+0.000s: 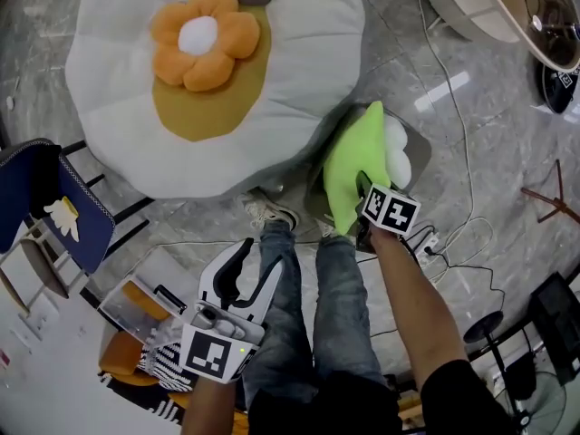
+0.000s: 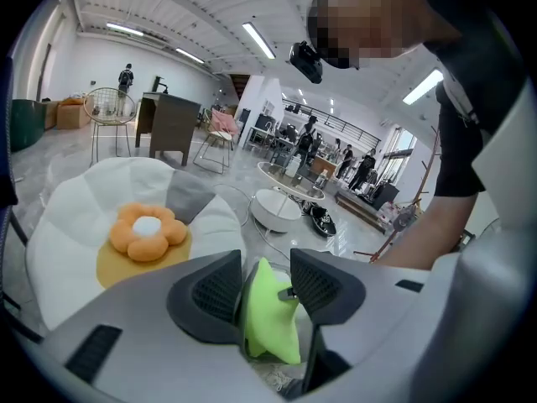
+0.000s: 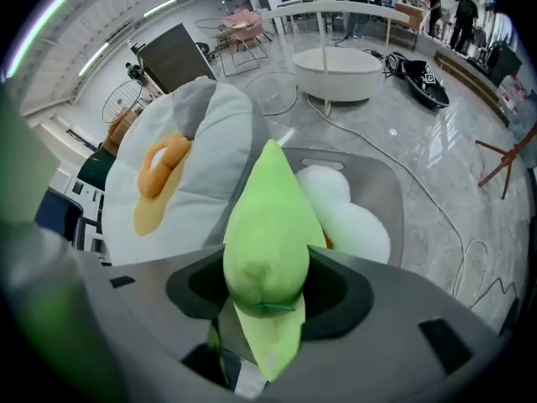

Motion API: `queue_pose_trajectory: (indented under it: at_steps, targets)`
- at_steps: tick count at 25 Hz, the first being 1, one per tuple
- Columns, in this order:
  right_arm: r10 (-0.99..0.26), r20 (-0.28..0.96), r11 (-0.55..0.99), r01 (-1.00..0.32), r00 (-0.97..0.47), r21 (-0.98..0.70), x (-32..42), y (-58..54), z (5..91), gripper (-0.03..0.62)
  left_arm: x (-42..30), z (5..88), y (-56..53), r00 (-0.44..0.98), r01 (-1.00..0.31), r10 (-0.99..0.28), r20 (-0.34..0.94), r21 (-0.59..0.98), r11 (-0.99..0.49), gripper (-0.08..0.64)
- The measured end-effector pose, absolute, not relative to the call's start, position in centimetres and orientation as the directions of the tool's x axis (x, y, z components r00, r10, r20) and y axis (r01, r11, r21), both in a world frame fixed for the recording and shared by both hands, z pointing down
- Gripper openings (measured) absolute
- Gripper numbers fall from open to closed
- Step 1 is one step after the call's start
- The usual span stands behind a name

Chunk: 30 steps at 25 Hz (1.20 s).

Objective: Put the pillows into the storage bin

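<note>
Slippage is my main worry: the right gripper (image 3: 268, 290) is clamped on one narrow end of the green pillow (image 3: 267, 225), and soft stuffing like that could squeeze out from between the pads if I swing it. The pillow hangs over the near side of the grey storage bin (image 1: 419, 145), partly above the rim, not clearly inside it. If I let go here, I judge it could catch the edge and flop onto the marble floor (image 1: 471, 53). A white pillow (image 1: 397, 157) already lies in the bin, so the green one may perch on top and roll out unless I lower it further. The big white flower cushion (image 1: 109, 80) beside the bin looks far wider than the bin and could be trouble later. The right gripper view shows the jaws pressed into the green fabric and the white pillow deep in the bin, which the head view only half reveals. The left gripper view frames the green pillow in the gap of its jaws, as if caught there. The head view corrects that: the left gripper (image 1: 259, 259) stands with jaws apart and nothing held, down by the person's jeans (image 1: 349, 306), well away from the bin.
</note>
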State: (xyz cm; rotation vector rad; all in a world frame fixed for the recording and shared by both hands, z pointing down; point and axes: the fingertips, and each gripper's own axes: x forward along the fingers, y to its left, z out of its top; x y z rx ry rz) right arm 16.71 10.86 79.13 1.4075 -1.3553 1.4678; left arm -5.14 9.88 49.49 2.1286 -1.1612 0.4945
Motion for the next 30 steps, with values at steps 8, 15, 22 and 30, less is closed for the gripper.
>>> queue_pose_trajectory:
  at_steps: [8,15,22,30]
  targets:
    - [-0.169,0.955,-0.159,-0.949,-0.244,-0.271,16.9,10.8,79.0,0.328,-4.9,49.6,9.0,0.531,-0.847,-0.606,0.592,0.363,-0.388,0.198]
    - [-0.274,0.915,-0.102,-0.937,-0.296,-0.334,16.2,10.2,75.8,0.33,-4.6,49.3,8.8,0.533,-0.846,-0.615,0.581,0.365,-0.389,0.198]
    - [-0.347,0.883,-0.059,-0.932,-0.316,-0.357,16.9,8.8,72.1,0.33,-4.1,48.9,8.4,0.535,-0.845,-0.621,0.572,0.365,-0.392,0.198]
    - [-0.48,0.827,-0.019,-0.938,-0.294,-0.345,18.4,3.9,66.1,0.33,-4.3,47.0,7.6,0.521,-0.853,-0.663,0.538,0.352,-0.385,0.198]
